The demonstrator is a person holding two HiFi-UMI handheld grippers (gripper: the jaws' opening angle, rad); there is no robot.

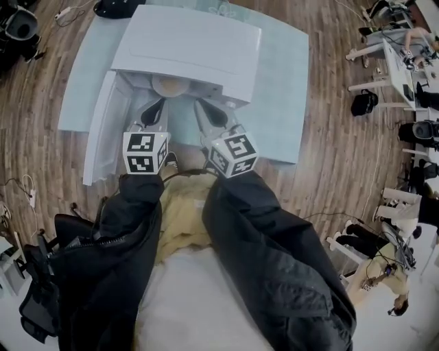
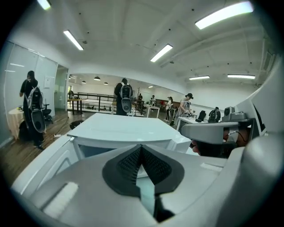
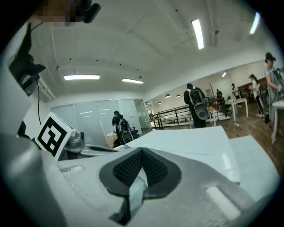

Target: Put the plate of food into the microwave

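A white microwave (image 1: pixel 192 44) stands on a pale blue glass table (image 1: pixel 288 103), its door (image 1: pixel 99 130) swung open to the left. The plate of food (image 1: pixel 170 86), round and beige, shows in the oven's mouth under the top edge. My left gripper (image 1: pixel 159 103) and right gripper (image 1: pixel 199 106) point at the opening, just short of the plate. In the left gripper view the left gripper (image 2: pixel 141 148) has its black pads together with nothing between them. The right gripper (image 3: pixel 142 153) is likewise shut and empty, with the microwave's top (image 3: pixel 191 142) beyond it.
Wooden floor surrounds the table. Desks and people (image 1: pixel 405 48) are at the right, and a black object (image 1: pixel 116 7) lies behind the microwave. Several people with backpacks (image 2: pixel 123 95) stand far off in the room. Dark sleeves (image 1: pixel 260 233) fill the near foreground.
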